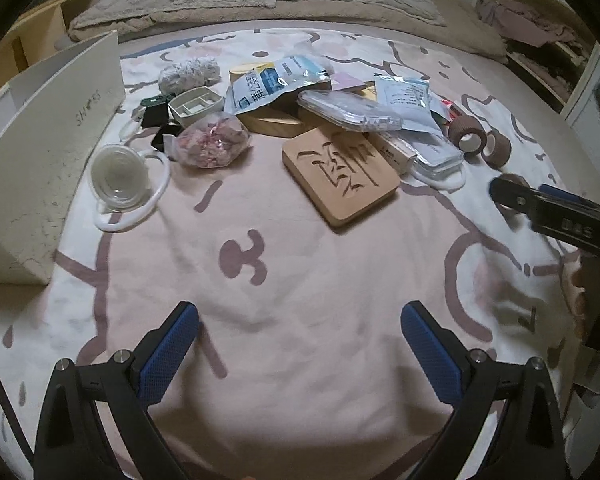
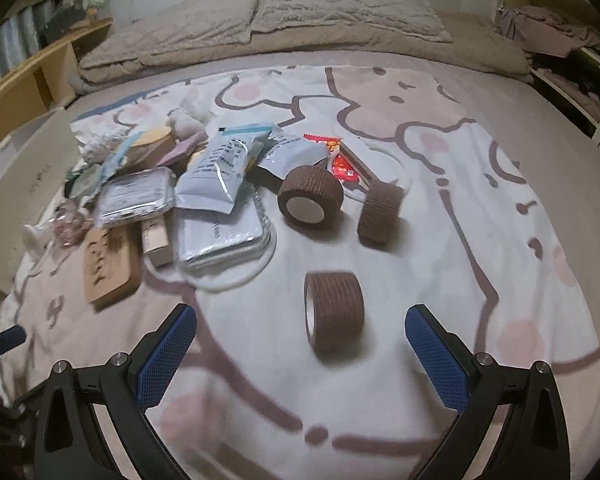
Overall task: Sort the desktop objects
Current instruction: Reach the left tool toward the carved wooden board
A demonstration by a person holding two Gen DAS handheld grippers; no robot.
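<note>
I hold the left hand-held gripper [image 1: 300, 356] wide open and empty above the bedspread [image 1: 300, 280], with the white box [image 1: 52, 152] well off to its left, the clear plastic cup [image 1: 118, 178] and the bag of pink bits [image 1: 212, 142] ahead and left, and the carved wooden block [image 1: 340, 172] straight ahead beneath the heap of packets.

I judge the sorting barely begun: everything lies loose on the bed, nothing gripped.

The right hand-held gripper [image 2: 300, 356], jaws spread and empty, is lined up on the nearest brown bandage roll [image 2: 334, 312], which lies on its side just ahead, between the blue fingers [image 2: 168, 352] but not touching them. Two more rolls sit farther on, one [image 2: 310, 196] ahead and one [image 2: 380, 214] ahead and slightly right.

Next, I reckon, comes a short advance and a squeeze across the roll's ribbed, soft-looking sides, gently, since it could roll away or crush.
</note>
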